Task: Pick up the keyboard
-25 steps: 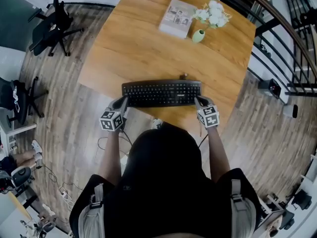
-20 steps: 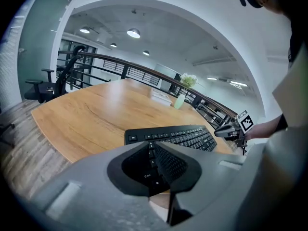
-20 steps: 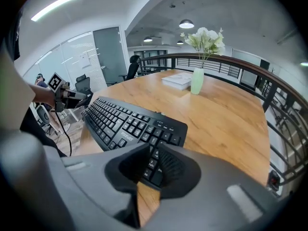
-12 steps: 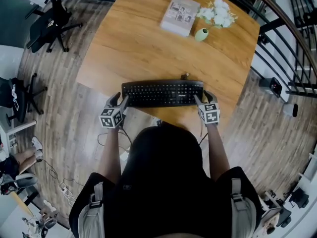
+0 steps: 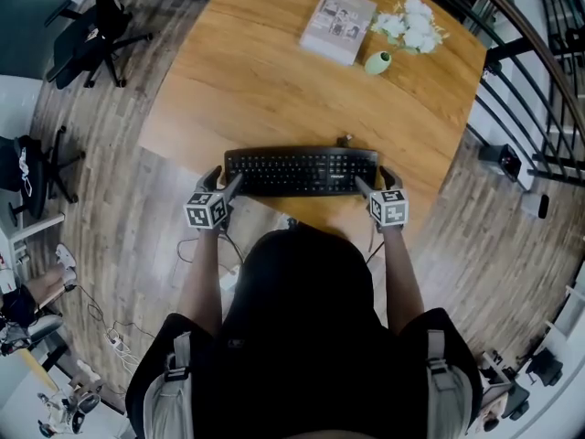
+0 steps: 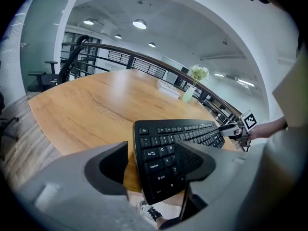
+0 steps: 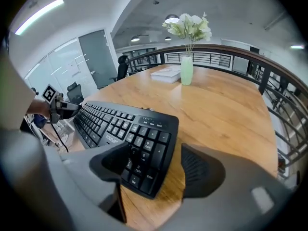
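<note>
1. Currently the keyboard (image 5: 302, 171) lies flat on the wooden table (image 5: 274, 71), along its near edge. In the left gripper view its near-left corner overhangs that edge.
2. Left gripper (image 5: 225, 182): the jaws are opening and already wide. They straddle the keyboard's left end, and the pads do not press it.
3. Right gripper (image 5: 374, 182): the jaws are opening and equally wide, with the number-pad end between them. There is no grip.
4. Handling, as I judge it: this is a long, stiff, light plastic slab that should not sag if I hold both short ends at once. The casing looks smooth and the keys give under a pad. I would therefore seat the pads on the frame edge rather than on keycaps, and lift both ends level.
5. Change from one second ago: both pairs of jaws were then closed at the keyboard's ends, and half a second ago they stood part open. The keyboard keeps the same place on the table. The book (image 5: 337, 12) and vase (image 5: 377, 61) at the far side are undisturbed.
</note>
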